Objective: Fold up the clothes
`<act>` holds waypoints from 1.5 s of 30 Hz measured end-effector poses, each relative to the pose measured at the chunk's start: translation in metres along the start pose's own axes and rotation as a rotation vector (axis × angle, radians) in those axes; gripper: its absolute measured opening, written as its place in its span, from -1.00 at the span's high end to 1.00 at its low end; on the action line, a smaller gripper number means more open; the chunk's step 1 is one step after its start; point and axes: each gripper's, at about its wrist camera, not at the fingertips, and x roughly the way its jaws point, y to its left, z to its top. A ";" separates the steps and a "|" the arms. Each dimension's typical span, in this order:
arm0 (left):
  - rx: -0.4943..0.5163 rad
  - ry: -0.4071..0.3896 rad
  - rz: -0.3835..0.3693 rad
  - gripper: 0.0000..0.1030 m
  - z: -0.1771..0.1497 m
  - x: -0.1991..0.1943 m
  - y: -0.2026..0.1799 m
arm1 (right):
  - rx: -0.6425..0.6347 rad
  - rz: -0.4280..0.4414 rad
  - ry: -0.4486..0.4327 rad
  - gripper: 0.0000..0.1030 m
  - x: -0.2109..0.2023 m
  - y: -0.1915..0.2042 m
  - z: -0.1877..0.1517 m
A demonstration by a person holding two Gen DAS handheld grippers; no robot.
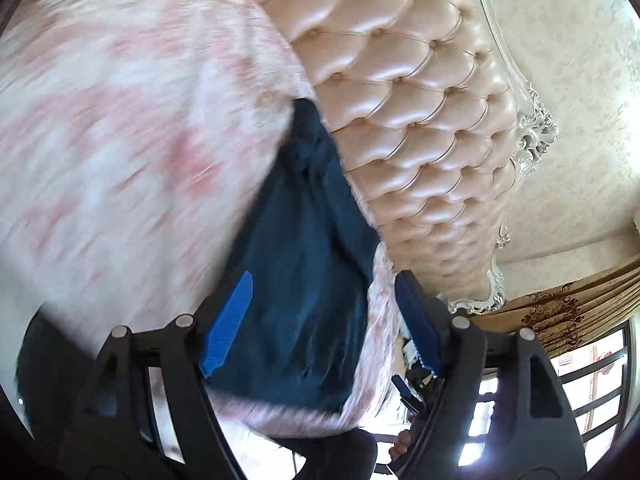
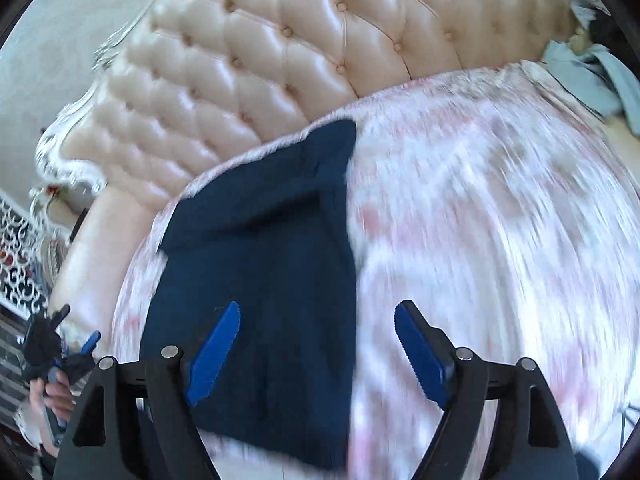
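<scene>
Navy garment [image 2: 272,280] lengthwise toward headboard [image 2: 280,52]

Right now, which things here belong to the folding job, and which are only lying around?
For the job:
- dark blue garment, spread on the pink blanket
- left gripper, open
- right gripper, open

Just lying about:
- light blue clothes at the far corner
- tufted headboard
</scene>
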 end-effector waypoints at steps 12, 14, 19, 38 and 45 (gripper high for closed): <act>0.100 0.110 -0.042 -0.43 -0.051 -0.008 0.017 | 0.048 0.165 0.093 -0.57 -0.013 -0.008 -0.085; 0.128 0.164 -0.032 -0.43 -0.039 0.013 0.015 | 0.053 0.178 0.104 -0.57 -0.006 -0.010 -0.087; 0.150 0.238 0.066 -0.41 -0.026 0.056 0.020 | 0.126 0.190 0.160 -0.57 0.014 -0.018 -0.095; 0.209 0.352 0.160 0.77 -0.036 0.087 0.027 | 0.176 0.171 0.192 -0.58 0.029 -0.030 -0.094; 0.179 0.355 0.141 0.77 -0.034 0.083 0.033 | -0.032 0.039 0.188 -0.58 0.037 -0.002 -0.094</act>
